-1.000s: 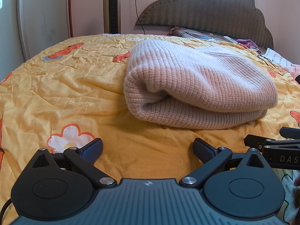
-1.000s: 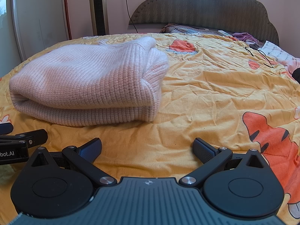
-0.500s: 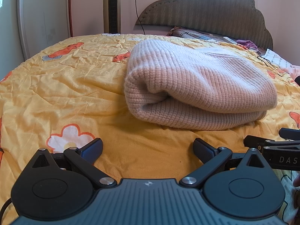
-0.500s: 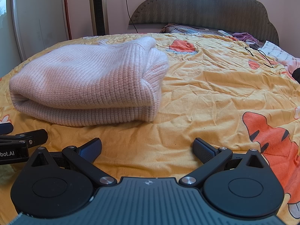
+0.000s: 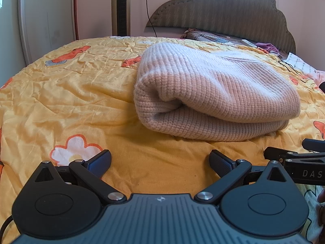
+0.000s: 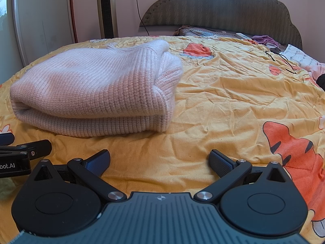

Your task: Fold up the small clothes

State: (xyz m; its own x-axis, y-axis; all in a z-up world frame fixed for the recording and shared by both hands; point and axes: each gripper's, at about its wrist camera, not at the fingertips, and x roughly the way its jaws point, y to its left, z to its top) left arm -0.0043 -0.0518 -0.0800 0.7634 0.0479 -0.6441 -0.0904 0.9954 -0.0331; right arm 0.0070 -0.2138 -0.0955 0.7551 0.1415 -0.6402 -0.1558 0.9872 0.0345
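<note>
A pale pink knitted sweater (image 5: 215,93) lies folded in a thick bundle on the yellow bedspread (image 5: 71,101). It also shows in the right wrist view (image 6: 95,93), left of centre. My left gripper (image 5: 160,162) is open and empty, low over the bedspread, a short way in front of the sweater. My right gripper (image 6: 159,162) is open and empty too, in front of the sweater's right end. Each gripper's tip shows at the edge of the other's view.
The bedspread (image 6: 233,101) has orange cartoon prints and wrinkles. A grey padded headboard (image 5: 223,14) stands at the far end with pillows and loose clothes (image 6: 264,40) before it. A tower fan (image 5: 120,8) and a white door (image 5: 46,20) stand at the back left.
</note>
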